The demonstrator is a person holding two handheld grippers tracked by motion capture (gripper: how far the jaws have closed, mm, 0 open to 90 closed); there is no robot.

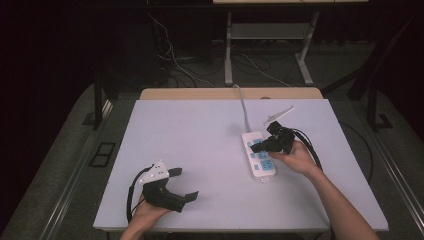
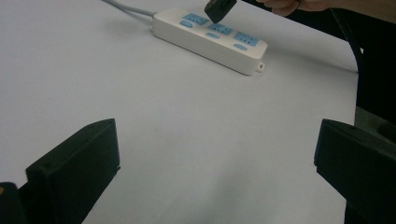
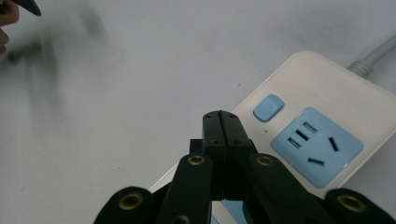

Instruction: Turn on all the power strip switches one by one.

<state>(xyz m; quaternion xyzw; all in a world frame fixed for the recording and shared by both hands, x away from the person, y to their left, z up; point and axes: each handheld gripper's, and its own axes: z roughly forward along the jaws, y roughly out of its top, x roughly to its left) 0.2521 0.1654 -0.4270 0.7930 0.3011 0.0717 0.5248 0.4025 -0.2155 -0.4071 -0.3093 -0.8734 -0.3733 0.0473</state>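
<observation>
1. We see a white power strip lying flat on the pale table top, right of centre, its long side running away from the person and slightly angled.
2. We count three light-blue socket faces along its top, each paired with a small light-blue switch button.
3. Its grey cable leaves the far end and runs to the table's back edge.
4. We see nothing plugged into the sockets in view; the nearest socket face shows empty slots.
5. A small white tab sticks out at the near end.
</observation>
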